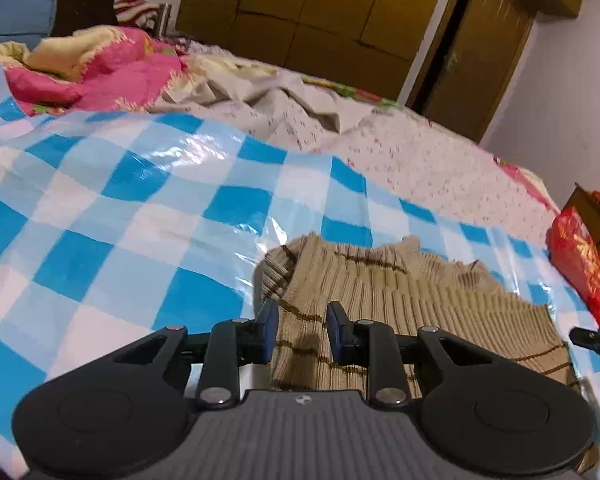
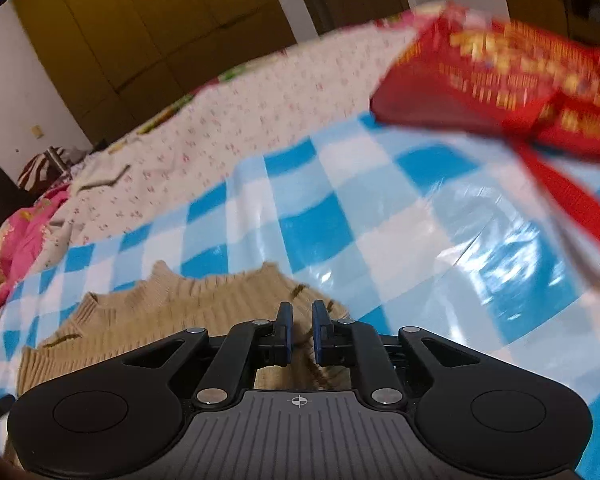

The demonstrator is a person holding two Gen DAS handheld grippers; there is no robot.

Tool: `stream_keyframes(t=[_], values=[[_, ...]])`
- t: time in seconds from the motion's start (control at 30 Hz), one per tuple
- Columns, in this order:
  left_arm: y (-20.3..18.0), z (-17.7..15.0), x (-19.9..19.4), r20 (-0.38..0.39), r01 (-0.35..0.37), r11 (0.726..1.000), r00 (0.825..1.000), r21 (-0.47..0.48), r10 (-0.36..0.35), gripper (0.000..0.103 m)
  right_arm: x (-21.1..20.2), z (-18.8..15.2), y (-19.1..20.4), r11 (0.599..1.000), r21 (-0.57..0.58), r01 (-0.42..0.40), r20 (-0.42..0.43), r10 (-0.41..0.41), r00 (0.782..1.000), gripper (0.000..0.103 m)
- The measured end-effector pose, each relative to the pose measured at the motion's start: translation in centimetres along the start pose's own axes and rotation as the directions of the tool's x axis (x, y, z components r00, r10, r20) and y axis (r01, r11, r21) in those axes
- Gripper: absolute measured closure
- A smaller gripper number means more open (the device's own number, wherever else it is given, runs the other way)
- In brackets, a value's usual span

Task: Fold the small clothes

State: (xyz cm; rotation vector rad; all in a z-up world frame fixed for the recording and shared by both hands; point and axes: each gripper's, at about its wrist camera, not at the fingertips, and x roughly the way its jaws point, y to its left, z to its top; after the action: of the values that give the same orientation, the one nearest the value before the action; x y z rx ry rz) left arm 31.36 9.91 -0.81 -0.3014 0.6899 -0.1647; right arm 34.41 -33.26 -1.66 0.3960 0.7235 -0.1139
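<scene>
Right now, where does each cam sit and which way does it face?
Left wrist: on the left claw, angled down over the tan knit sweater, checked sheet and bed toward wardrobes; only its own fingers show.
Right wrist: on the right claw, down over the sweater's other edge, red bag ahead; own fingers only.
Shared: sweater, checked sheet, red bag, wardrobes.
</scene>
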Motion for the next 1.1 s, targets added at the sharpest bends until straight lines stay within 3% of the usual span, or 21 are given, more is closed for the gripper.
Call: stream_keyframes(t=[0.1, 0.2, 0.37, 0.43, 0.6, 0.73, 0.8, 0.87, 1.1], values=[[0.4, -0.6, -1.5, -0.004, 0.033, 0.999, 0.999, -0.035, -0.033, 0.066, -2.6, -0.8, -0.5, 1.0, -0.012, -0.025, 0.003, 0.025, 1.0, 0.085], [0.6, -2.1, -3.3, -0.018, 0.068, 0.997, 0.997, -0.038, -0.069, 0.066, -5.0, -3.0, -1.4, 0.998, -0.004, -0.062, -0.043, 0.062, 0.997, 0.073], [1.2, -4.6, -5.0, -0.073, 0.086, 0.996, 0.994, -0.019, -0.087, 0.061, -7.7, -7.4, -3.2, 0.994, 0.033, -0.108, -0.126, 0.111, 0.986, 0.063], [1.8, -5.5, -5.1, -0.101, 0.084, 0.996, 0.991, -0.039, -0.088, 0.059, -8.1, -8.6, -3.6, 0.989, 0.062, -0.132, -0.151, 0.14, 0.979, 0.056], [2.4, -6.6, -4.3, -0.143, 0.085, 0.994, 0.985, -0.074, -0.095, 0.055, -6.4, -9.6, -3.2, 0.972, 0.118, -0.203, -0.201, 0.224, 0.954, 0.051], [1.9, -6.7, -3.7, -0.15, 0.065, 0.997, 0.986, -0.048, -0.072, 0.056, -5.1, -9.4, -3.2, 0.954, 0.202, -0.222, -0.196, 0.261, 0.945, 0.055], [1.8, -6.7, -3.8, -0.164, 0.06, 0.998, 0.984, -0.031, -0.064, 0.065, -5.2, -9.3, -3.3, 0.959, 0.203, -0.197, -0.208, 0.239, 0.949, 0.079], [1.7, -7.1, -4.1, -0.188, 0.065, 0.998, 0.98, -0.013, -0.067, 0.072, -5.3, -9.5, -3.6, 0.963, 0.195, -0.185, -0.228, 0.227, 0.947, 0.084], [1.5, -8.6, -6.0, -0.253, 0.082, 0.997, 0.964, -0.008, -0.082, 0.075, -6.8, -10.5, -3.9, 0.973, 0.143, -0.182, -0.275, 0.216, 0.937, 0.088]])
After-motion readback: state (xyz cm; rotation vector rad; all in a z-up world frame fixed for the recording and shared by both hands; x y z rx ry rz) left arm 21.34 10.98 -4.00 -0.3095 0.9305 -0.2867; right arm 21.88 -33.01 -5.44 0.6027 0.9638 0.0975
